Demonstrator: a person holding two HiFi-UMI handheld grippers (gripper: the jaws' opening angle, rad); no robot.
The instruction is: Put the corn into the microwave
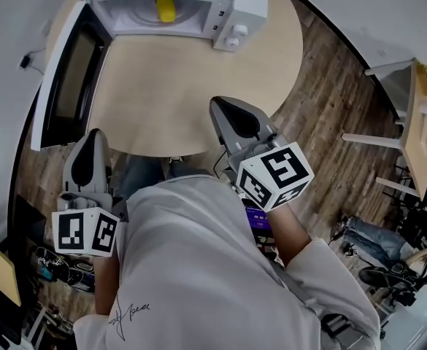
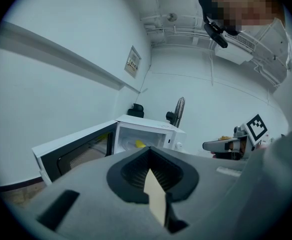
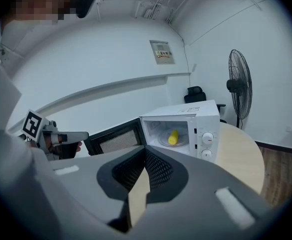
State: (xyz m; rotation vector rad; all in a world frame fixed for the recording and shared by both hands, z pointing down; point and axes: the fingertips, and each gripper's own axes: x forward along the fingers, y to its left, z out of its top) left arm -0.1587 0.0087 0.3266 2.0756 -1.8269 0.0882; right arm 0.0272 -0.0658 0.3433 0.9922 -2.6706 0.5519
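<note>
The yellow corn (image 1: pixel 166 9) lies inside the white microwave (image 1: pixel 228 6) at the far side of the round table (image 1: pixel 184 79). The microwave's door (image 1: pixel 71 71) stands swung wide open to the left. The left gripper view shows the corn (image 2: pixel 140 144) small in the cavity; in the right gripper view the corn (image 3: pixel 173 137) rests on the turntable. My left gripper (image 1: pixel 94 138) hovers shut and empty by the table's near left edge, below the door. My right gripper (image 1: pixel 224 102) is shut with nothing in it, over the table's near edge. Both point towards the microwave.
The person's torso fills the lower part of the head view. A standing fan (image 3: pixel 239 86) is behind the microwave. A light wooden table (image 1: pixel 417 122) and chairs stand on the wood floor at the right. Clutter lies on the floor at lower left (image 1: pixel 52 268).
</note>
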